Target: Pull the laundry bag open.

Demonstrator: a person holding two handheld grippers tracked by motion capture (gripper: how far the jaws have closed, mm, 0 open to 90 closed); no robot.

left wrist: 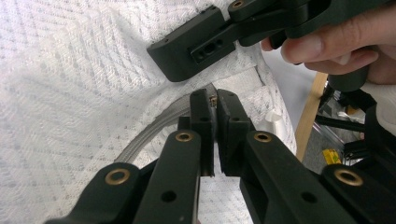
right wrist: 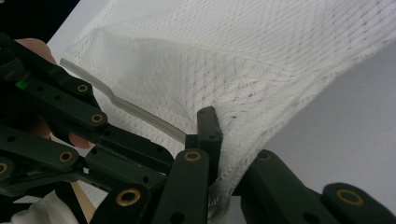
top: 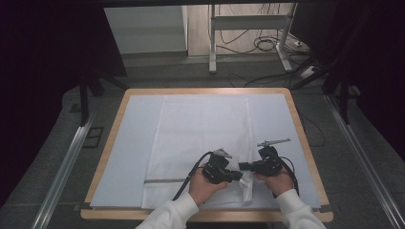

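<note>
A white mesh bag (top: pixel 200 138) lies flat on the table, its grey zipper (top: pixel 165 181) running along the near edge. My left gripper (top: pixel 237 177) sits at the bag's near right corner, pointing right. In the left gripper view its jaws (left wrist: pixel 215 101) are shut on a small metal zipper pull (left wrist: pixel 213 99) at the end of the zipper band (left wrist: pixel 154 128). My right gripper (top: pixel 242 166) points left, just beyond the left one. In the right gripper view it (right wrist: pixel 229 142) is shut on a fold of mesh (right wrist: pixel 243 154) beside the zipper (right wrist: pixel 116 100), with one jaw hidden under the cloth.
A pale sheet (top: pixel 129 143) covers the wooden table (top: pixel 305 143). Metal rails (top: pixel 62 171) run along the floor on both sides. A desk frame with cables (top: pixel 267 43) stands beyond the far edge. The person's sleeves (top: pixel 172 214) come in at the bottom.
</note>
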